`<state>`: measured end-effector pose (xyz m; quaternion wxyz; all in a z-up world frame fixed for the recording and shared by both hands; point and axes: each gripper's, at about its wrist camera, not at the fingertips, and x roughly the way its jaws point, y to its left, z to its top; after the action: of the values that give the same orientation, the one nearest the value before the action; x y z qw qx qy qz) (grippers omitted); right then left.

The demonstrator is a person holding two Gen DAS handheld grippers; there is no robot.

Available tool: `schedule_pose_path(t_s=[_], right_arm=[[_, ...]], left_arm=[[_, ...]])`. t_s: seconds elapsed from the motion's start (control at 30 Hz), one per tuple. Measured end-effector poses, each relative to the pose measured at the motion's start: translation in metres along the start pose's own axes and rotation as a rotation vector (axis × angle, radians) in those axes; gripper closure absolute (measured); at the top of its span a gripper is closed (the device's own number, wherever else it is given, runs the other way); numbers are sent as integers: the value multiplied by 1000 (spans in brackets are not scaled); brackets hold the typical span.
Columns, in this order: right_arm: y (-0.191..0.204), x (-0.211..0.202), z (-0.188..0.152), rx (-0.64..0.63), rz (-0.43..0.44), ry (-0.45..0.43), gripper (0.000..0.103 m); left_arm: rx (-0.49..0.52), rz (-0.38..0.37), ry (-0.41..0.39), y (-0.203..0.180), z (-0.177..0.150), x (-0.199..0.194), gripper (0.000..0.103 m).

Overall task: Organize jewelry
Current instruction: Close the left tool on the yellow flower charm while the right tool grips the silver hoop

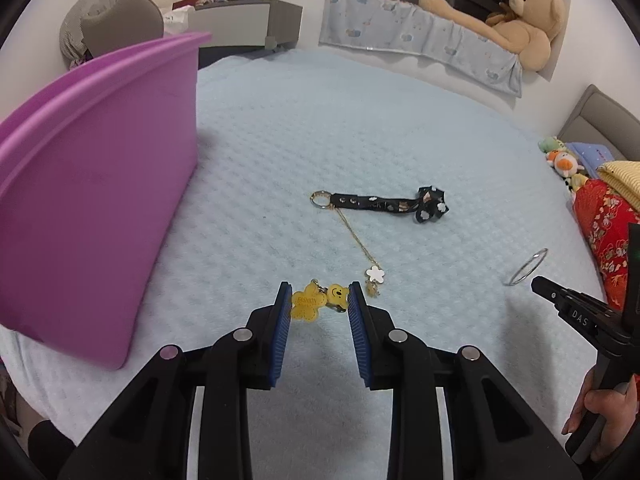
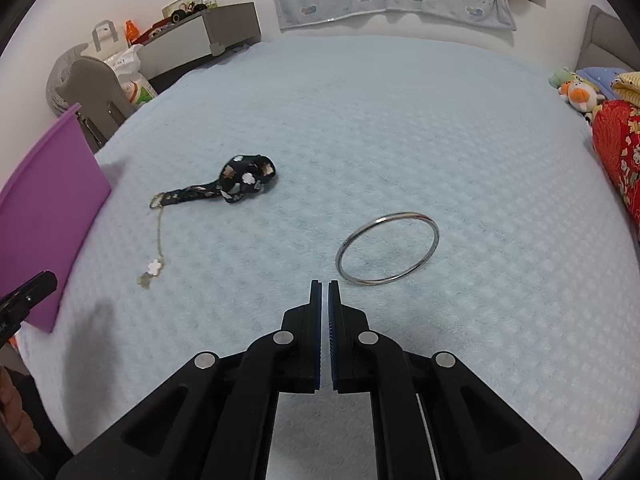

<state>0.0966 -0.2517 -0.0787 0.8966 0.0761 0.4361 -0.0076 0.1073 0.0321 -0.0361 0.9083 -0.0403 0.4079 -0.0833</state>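
Note:
My left gripper (image 1: pixel 319 298) is open, its blue pads on either side of a yellow flower-and-bear charm (image 1: pixel 316 302) lying on the light blue bedspread. Just beyond lie a gold chain with a white flower pendant (image 1: pixel 375 274) and a black patterned strap with a ring (image 1: pixel 384 203); both also show in the right wrist view, the pendant (image 2: pixel 154 266) and the strap (image 2: pixel 236 182). A silver bangle (image 2: pixel 387 248) lies just ahead and right of my right gripper (image 2: pixel 325 286), which is shut and empty. The bangle also shows in the left wrist view (image 1: pixel 527 266).
A purple bin (image 1: pixel 92 184) stands on the bed at the left, close to the left gripper. Red patterned fabric (image 1: pixel 604 232) and small plush toys (image 1: pixel 562 160) sit at the right edge. A teddy bear (image 1: pixel 524 20) lies beyond the bed.

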Motion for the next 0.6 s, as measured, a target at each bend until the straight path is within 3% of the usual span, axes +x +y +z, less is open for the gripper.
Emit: schedule_pose_path(t_s=[0.33,0.53,0.6], right_arm=[[-8,-22,-3,25,4,-24,100],[-19,-11,-1,66,26,-14,100],[-22,-4,0,76,20,-4,85]], left_arm=[[-19,-4,-23,5,-1,-17,75],[-19,-3,-18,5,-2,-17,75],[-19,-2,-13,5,-3,-16,75]])
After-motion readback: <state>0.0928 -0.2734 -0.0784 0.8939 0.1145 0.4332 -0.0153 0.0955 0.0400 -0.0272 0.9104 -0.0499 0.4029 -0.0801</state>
